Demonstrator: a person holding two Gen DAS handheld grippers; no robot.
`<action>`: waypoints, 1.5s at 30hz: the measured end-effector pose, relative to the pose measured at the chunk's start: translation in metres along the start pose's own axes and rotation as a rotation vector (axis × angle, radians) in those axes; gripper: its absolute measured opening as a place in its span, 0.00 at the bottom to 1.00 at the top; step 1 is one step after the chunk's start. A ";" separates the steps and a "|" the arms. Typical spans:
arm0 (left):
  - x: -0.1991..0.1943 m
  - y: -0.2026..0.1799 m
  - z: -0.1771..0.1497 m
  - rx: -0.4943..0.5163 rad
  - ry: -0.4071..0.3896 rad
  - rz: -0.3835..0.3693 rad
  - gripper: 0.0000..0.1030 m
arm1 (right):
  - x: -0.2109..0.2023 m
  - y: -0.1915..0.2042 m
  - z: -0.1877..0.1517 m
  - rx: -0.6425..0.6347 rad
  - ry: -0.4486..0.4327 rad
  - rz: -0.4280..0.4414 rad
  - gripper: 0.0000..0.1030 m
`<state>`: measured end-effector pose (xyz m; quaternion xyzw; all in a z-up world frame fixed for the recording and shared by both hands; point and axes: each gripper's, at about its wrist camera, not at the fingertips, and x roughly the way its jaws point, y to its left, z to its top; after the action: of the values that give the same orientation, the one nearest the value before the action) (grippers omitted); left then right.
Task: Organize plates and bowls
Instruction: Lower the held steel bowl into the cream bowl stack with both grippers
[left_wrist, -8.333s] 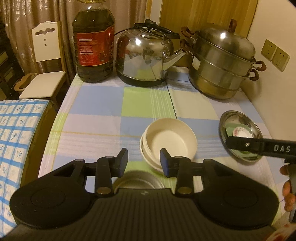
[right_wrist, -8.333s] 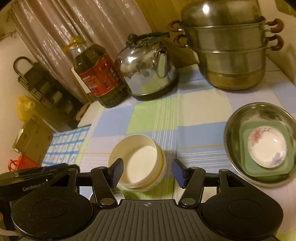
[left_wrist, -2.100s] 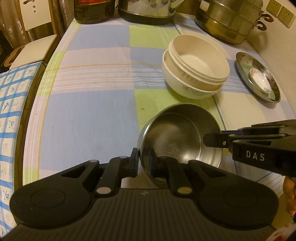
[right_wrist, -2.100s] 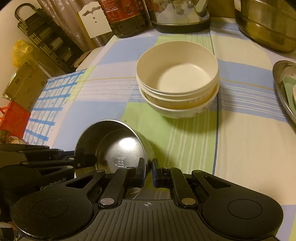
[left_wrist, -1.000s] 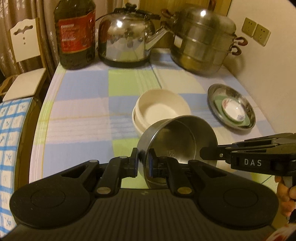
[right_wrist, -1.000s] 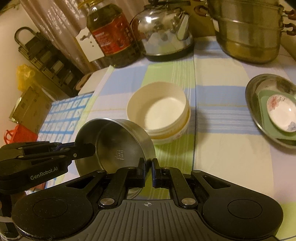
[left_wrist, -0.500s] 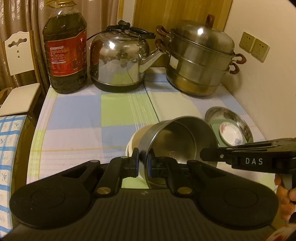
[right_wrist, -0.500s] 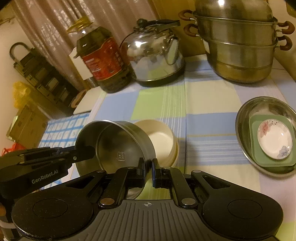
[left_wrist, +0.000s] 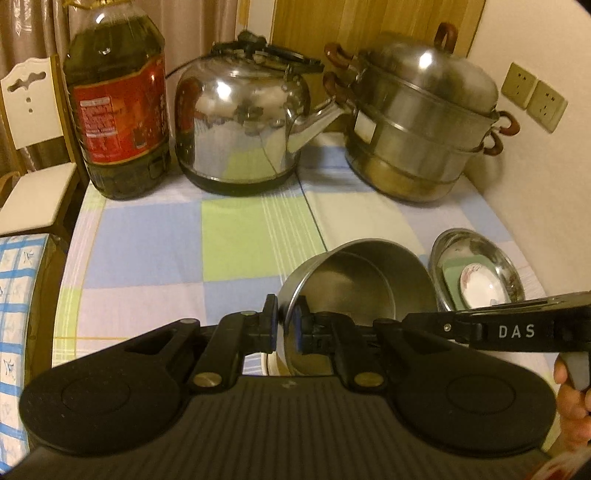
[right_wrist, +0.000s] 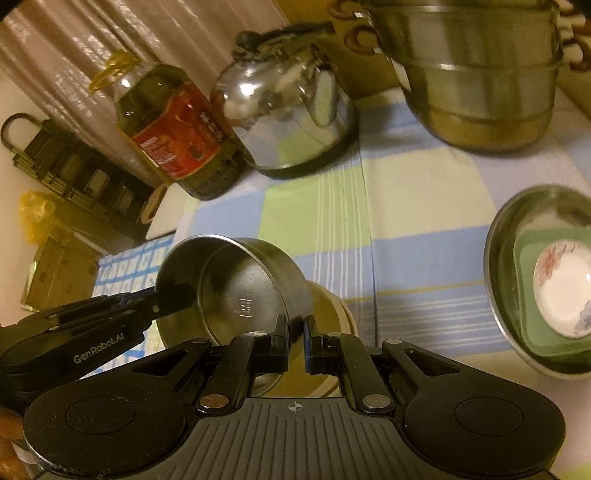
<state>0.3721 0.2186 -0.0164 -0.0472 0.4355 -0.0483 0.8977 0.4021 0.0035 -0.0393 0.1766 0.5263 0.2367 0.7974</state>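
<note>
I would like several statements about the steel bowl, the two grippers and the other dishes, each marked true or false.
1. Both grippers clamp the rim of the steel bowl: the left gripper and the right gripper. True.
2. The steel bowl stands flat on the tablecloth. False: it is tilted and held above the cream bowls.
3. The steel plate holds a green dish with a small flowered dish on it. True.
4. The kettle stands to the right of the steamer pot. False: it stands between the oil bottle and the steamer pot.
</note>
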 end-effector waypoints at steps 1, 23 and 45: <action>0.003 0.000 0.000 0.001 0.008 0.002 0.07 | 0.002 -0.002 0.002 0.009 0.010 0.000 0.08; 0.043 0.000 -0.007 0.006 0.133 0.017 0.07 | 0.026 -0.021 0.009 0.114 0.148 -0.003 0.11; 0.045 0.005 -0.017 0.012 0.129 0.042 0.09 | 0.016 -0.011 0.002 -0.033 -0.024 -0.014 0.12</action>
<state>0.3862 0.2167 -0.0624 -0.0297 0.4930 -0.0350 0.8688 0.4110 0.0029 -0.0567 0.1626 0.5139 0.2375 0.8081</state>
